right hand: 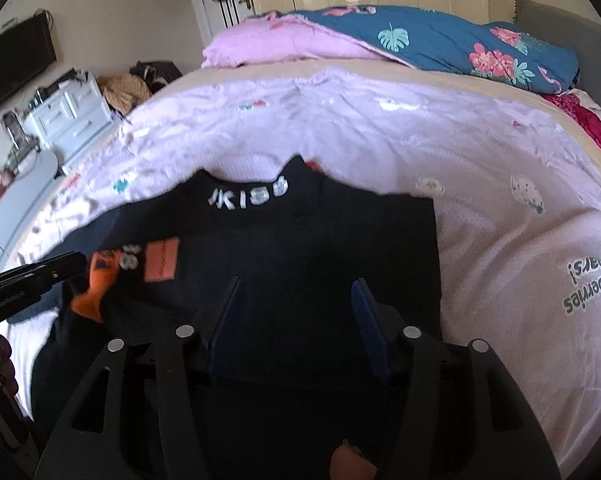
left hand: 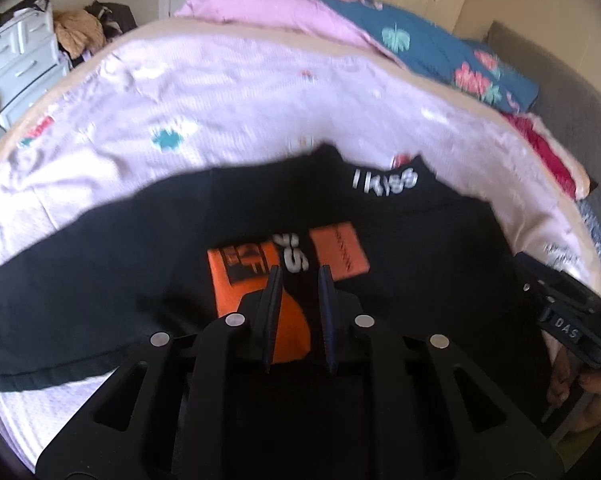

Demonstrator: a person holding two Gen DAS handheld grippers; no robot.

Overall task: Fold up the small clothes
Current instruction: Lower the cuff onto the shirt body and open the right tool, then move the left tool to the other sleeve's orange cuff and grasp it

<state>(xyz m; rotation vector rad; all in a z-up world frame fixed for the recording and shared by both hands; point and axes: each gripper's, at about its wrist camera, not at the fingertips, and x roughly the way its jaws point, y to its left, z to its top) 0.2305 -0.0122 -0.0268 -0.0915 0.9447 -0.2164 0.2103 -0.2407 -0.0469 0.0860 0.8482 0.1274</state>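
Black T-shirt (right hand: 300,248) with orange patches lies on the lilac sheet (right hand: 380,132), its right side seemingly folded to a straight edge, left side still spread; your left gripper (left hand: 299,276) hovers narrow and empty, your right gripper (right hand: 296,284) half-open and empty.
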